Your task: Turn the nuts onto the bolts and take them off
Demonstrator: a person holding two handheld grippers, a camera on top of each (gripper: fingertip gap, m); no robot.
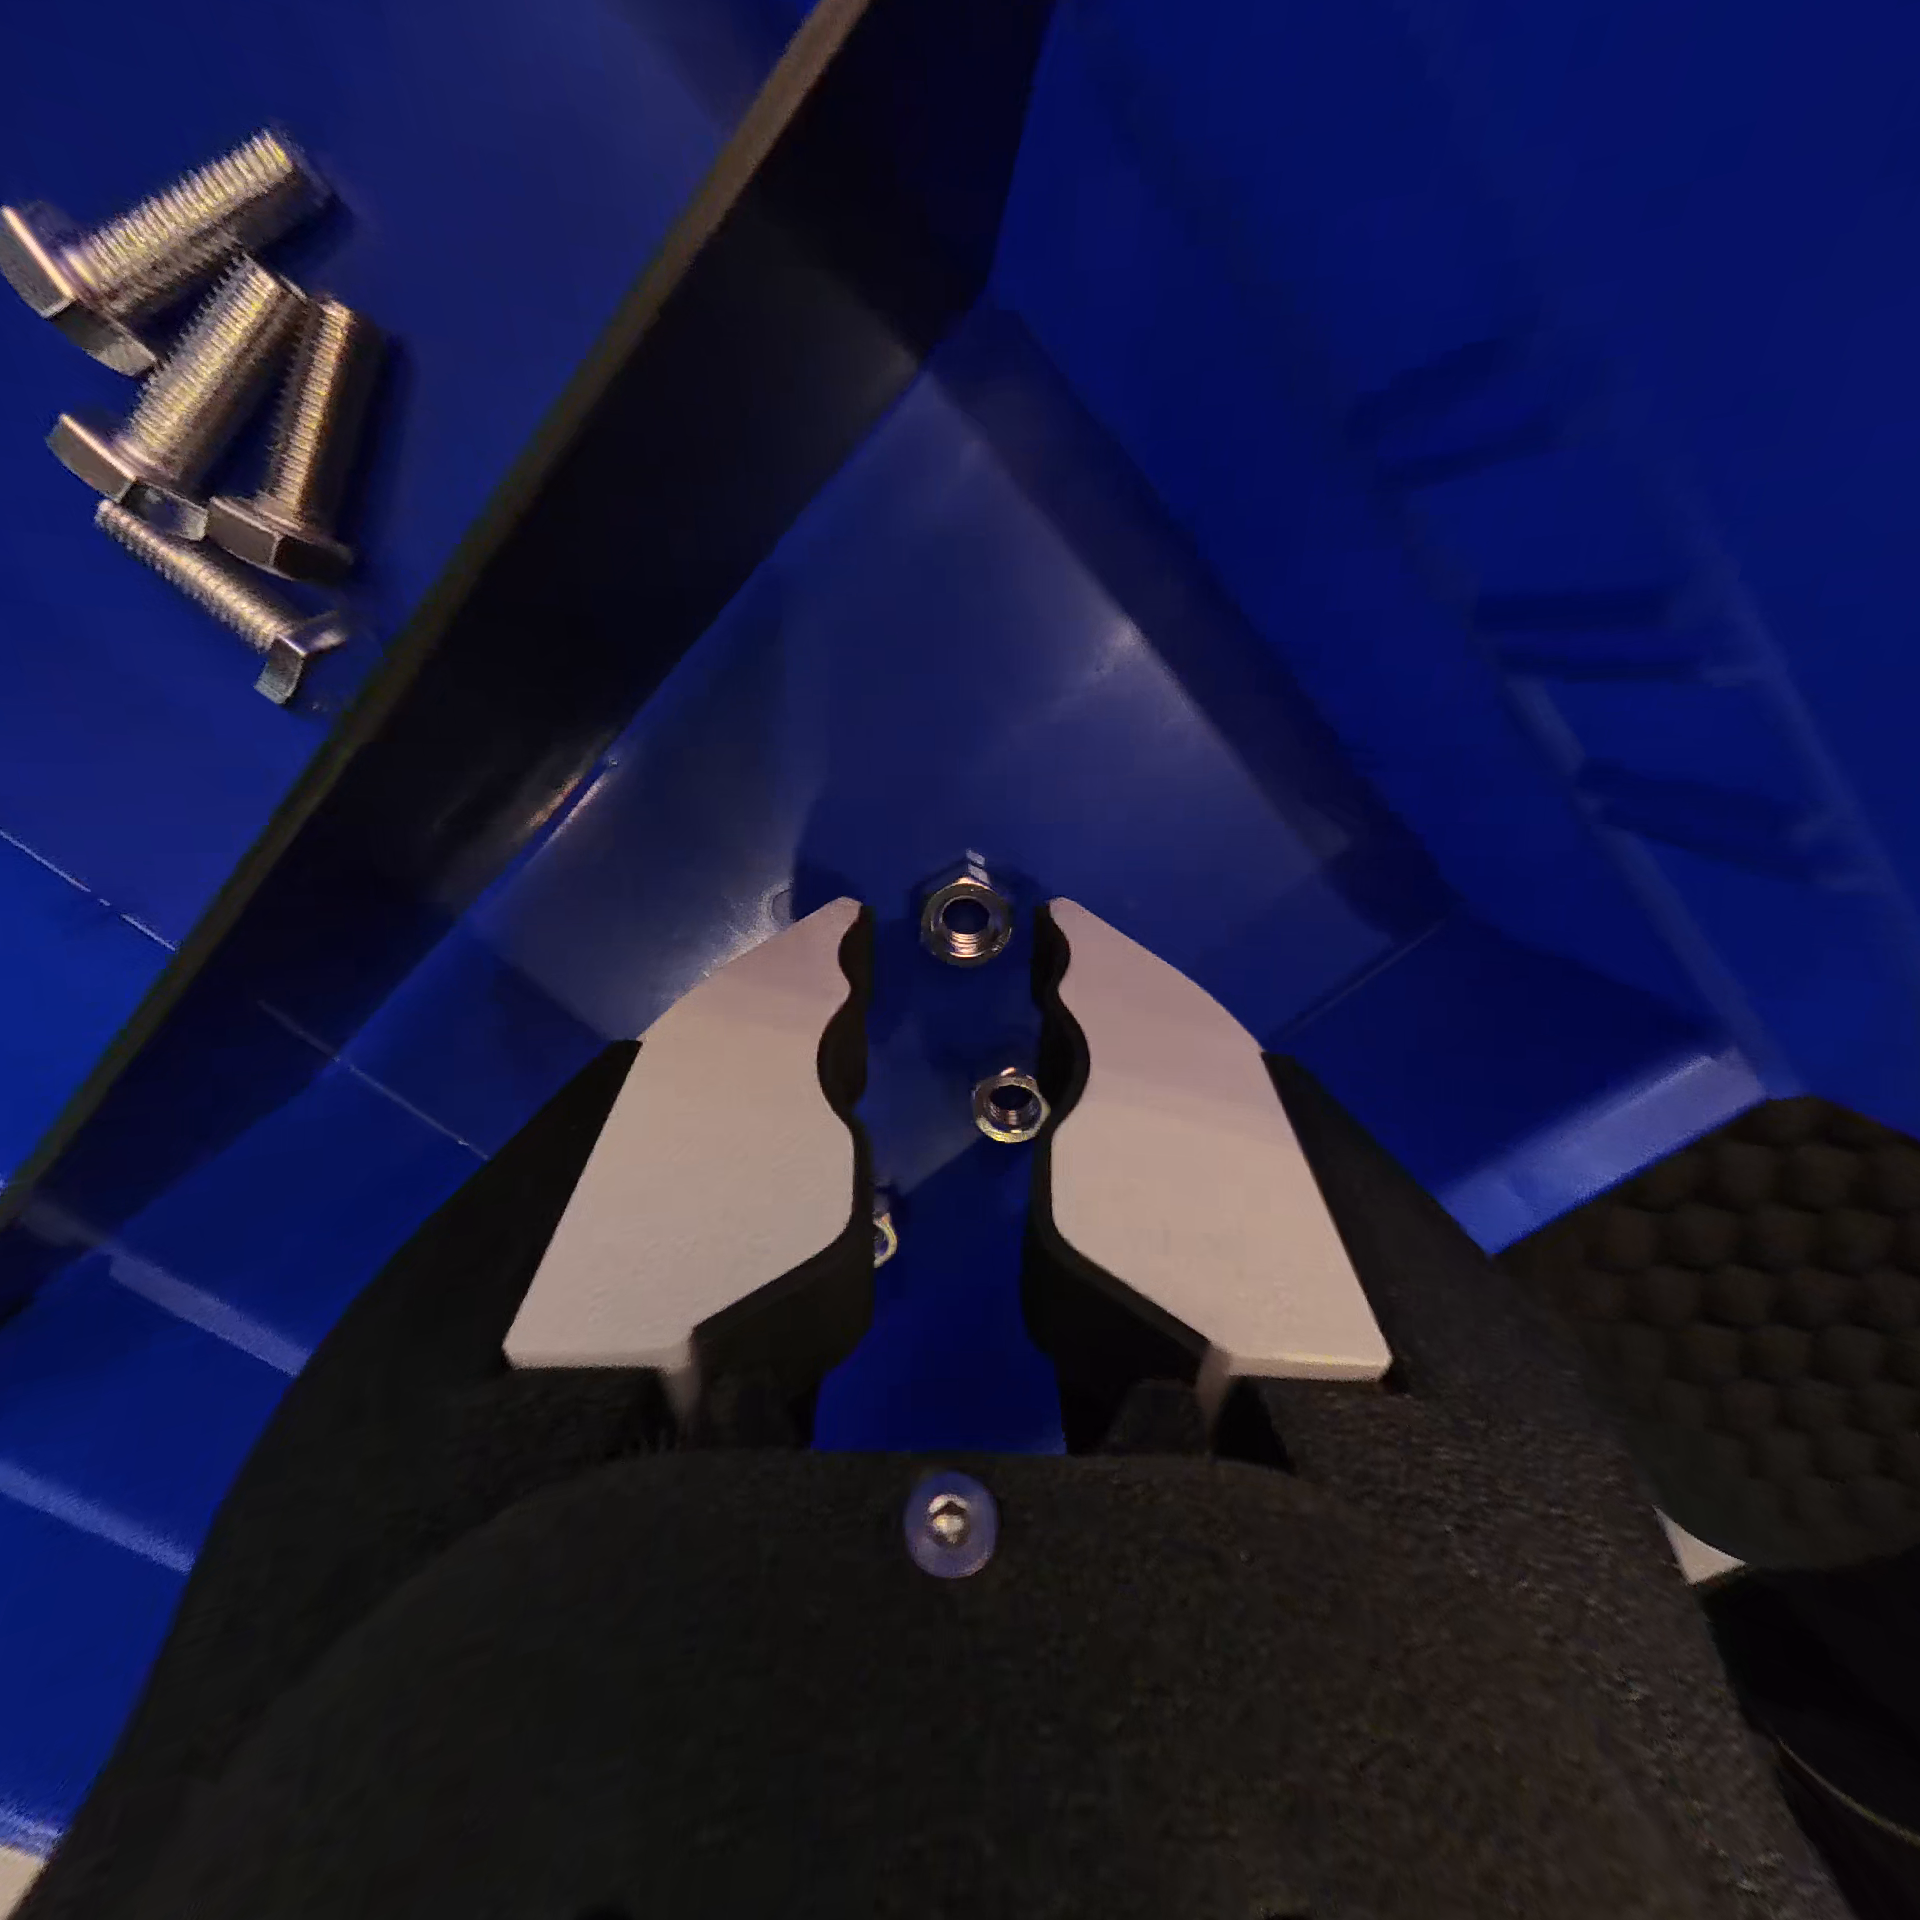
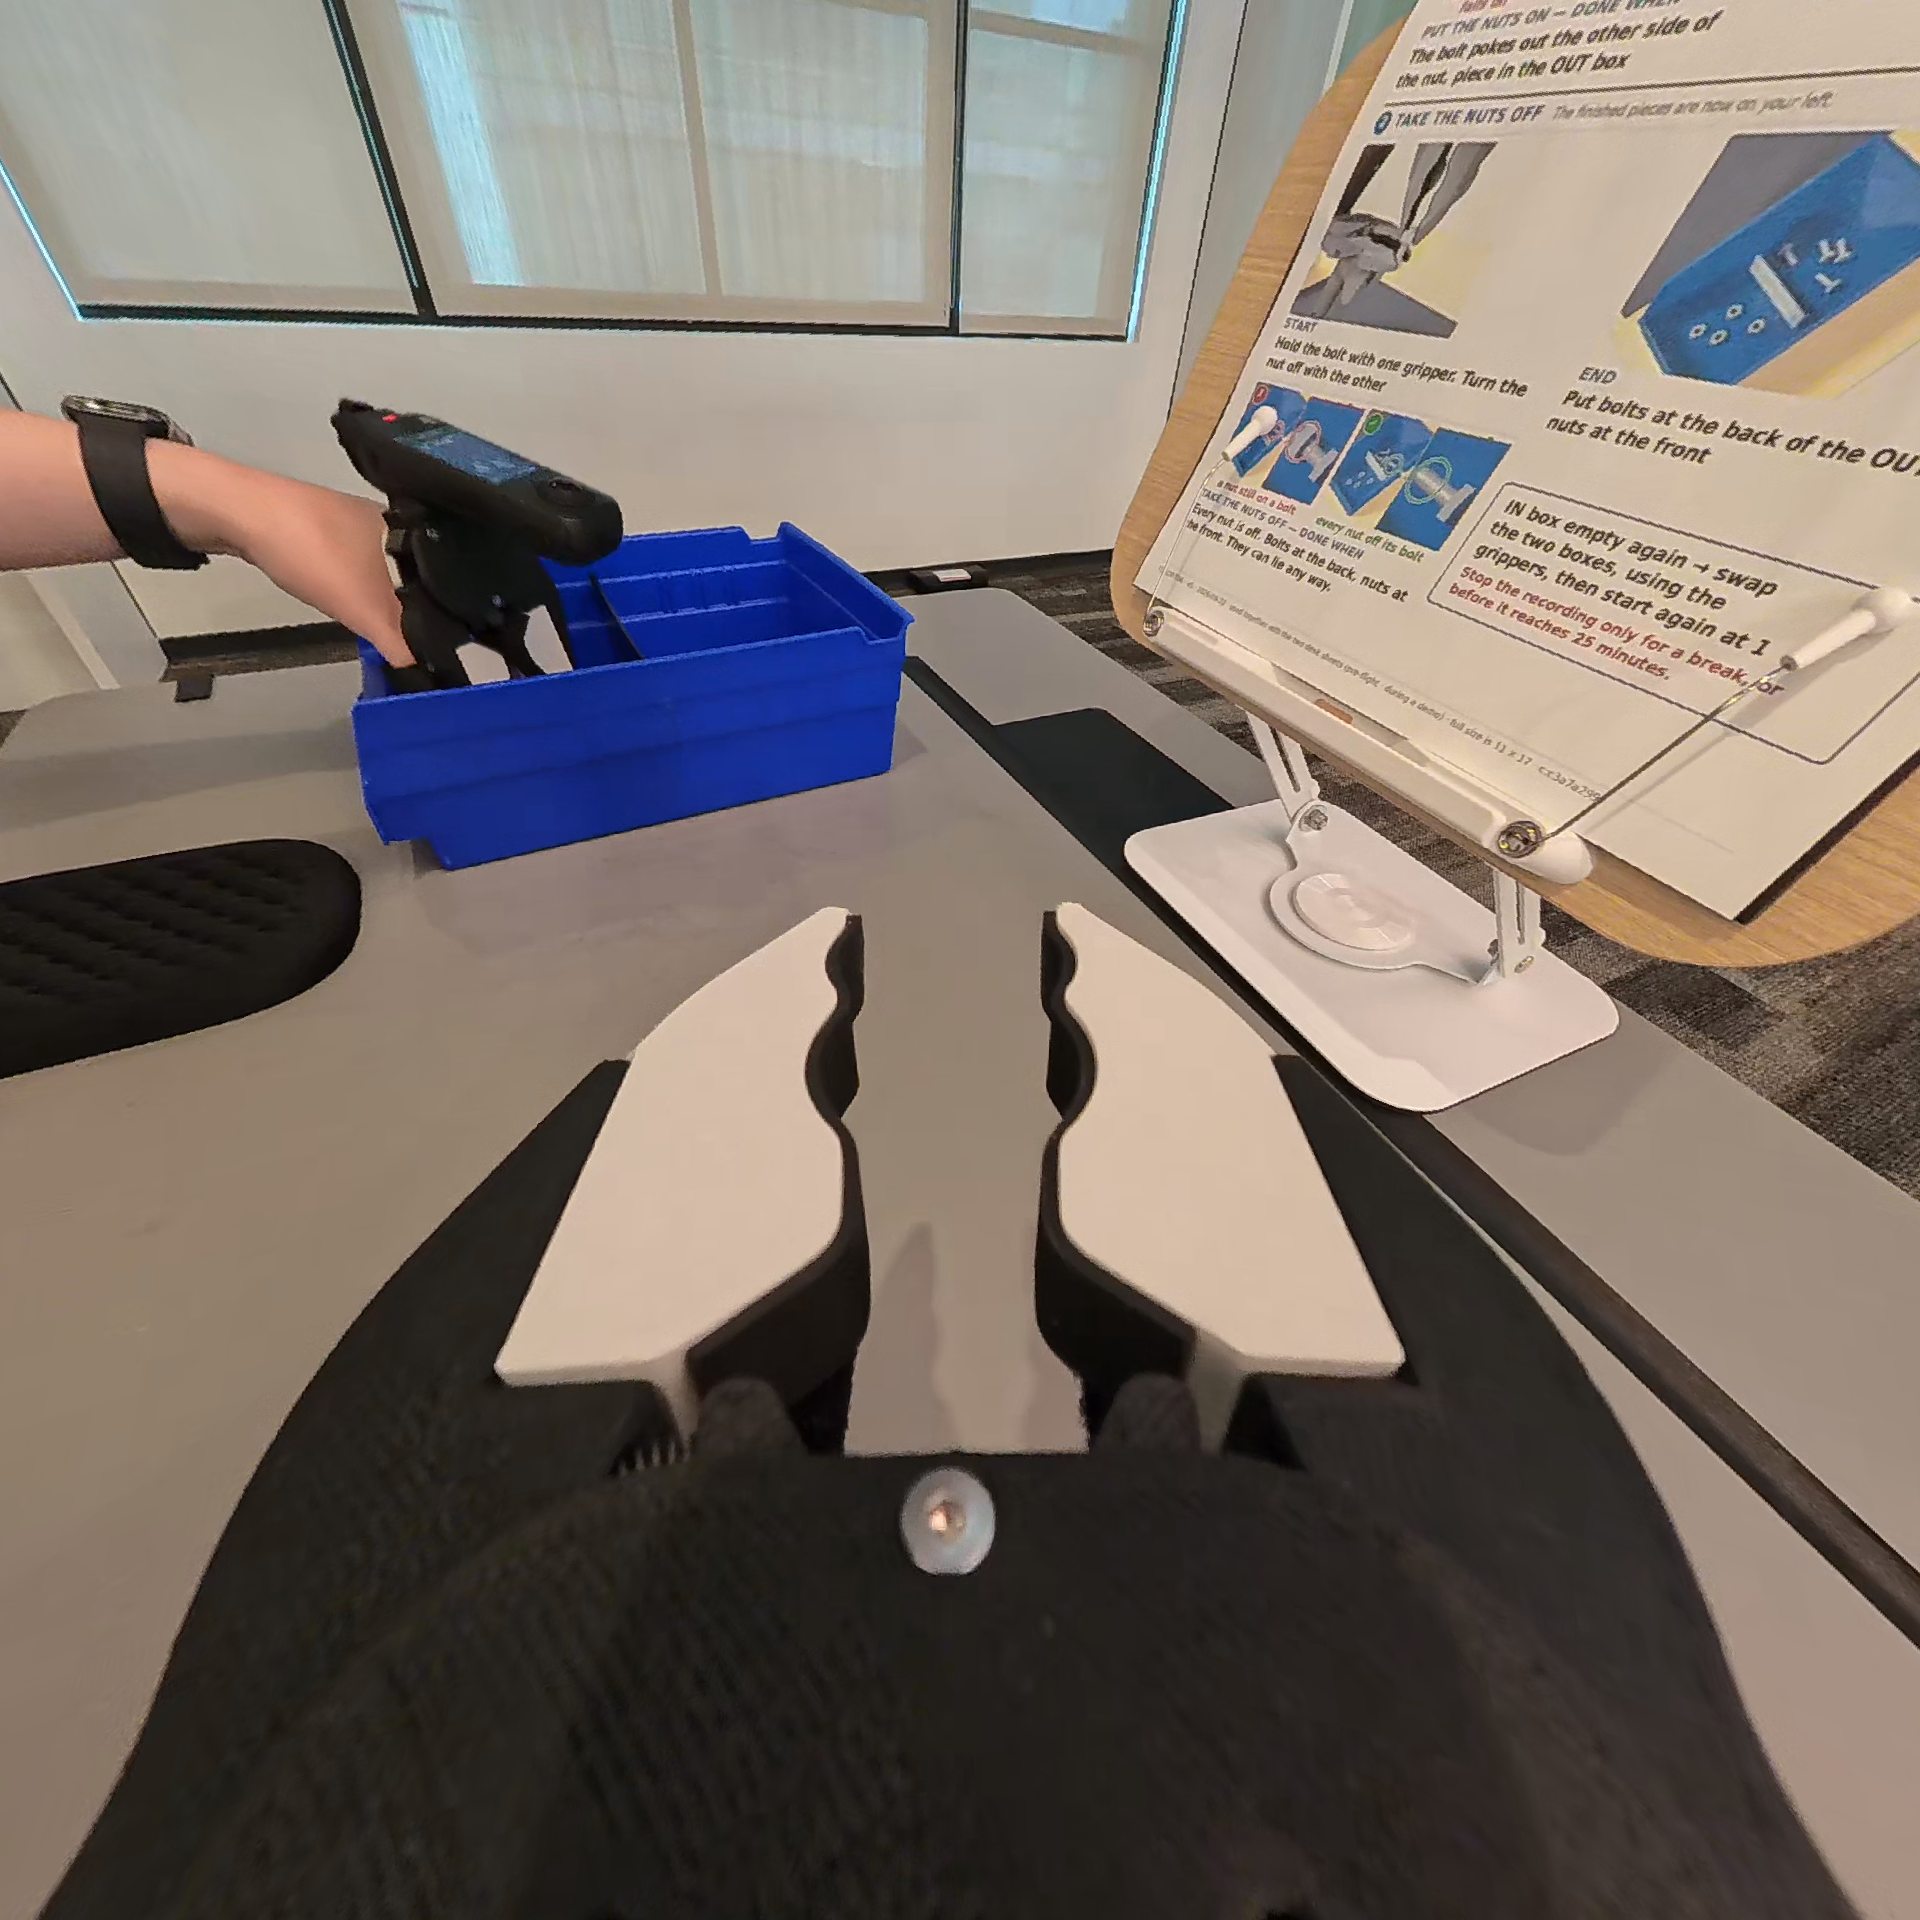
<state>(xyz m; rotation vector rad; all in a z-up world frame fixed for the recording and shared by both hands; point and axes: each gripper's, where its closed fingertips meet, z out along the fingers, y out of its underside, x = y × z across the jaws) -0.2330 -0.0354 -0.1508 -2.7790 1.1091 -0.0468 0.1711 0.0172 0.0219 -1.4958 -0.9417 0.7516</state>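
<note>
In the left wrist view my left gripper (image 1: 954,914) is open inside a blue box (image 1: 1351,364), low over its floor. A steel nut (image 1: 966,927) lies between the fingertips, loose. A second nut (image 1: 1010,1108) lies farther back between the fingers, and a third (image 1: 883,1238) peeks out under the left finger. Several steel bolts (image 1: 197,384) lie beyond a black divider (image 1: 665,499). In the right wrist view my right gripper (image 2: 951,920) is open and empty above the grey table (image 2: 260,1195). The left gripper (image 2: 468,582), held by a hand, reaches into the blue box (image 2: 644,717).
A white stand (image 2: 1382,987) holding an instruction sheet (image 2: 1558,416) stands at the right of the table. A black padded mat (image 2: 156,935) lies at the left, and also shows in the left wrist view (image 1: 1725,1299). Windows are behind. The tips of one gripper are about 45 cm away from the tips of the other.
</note>
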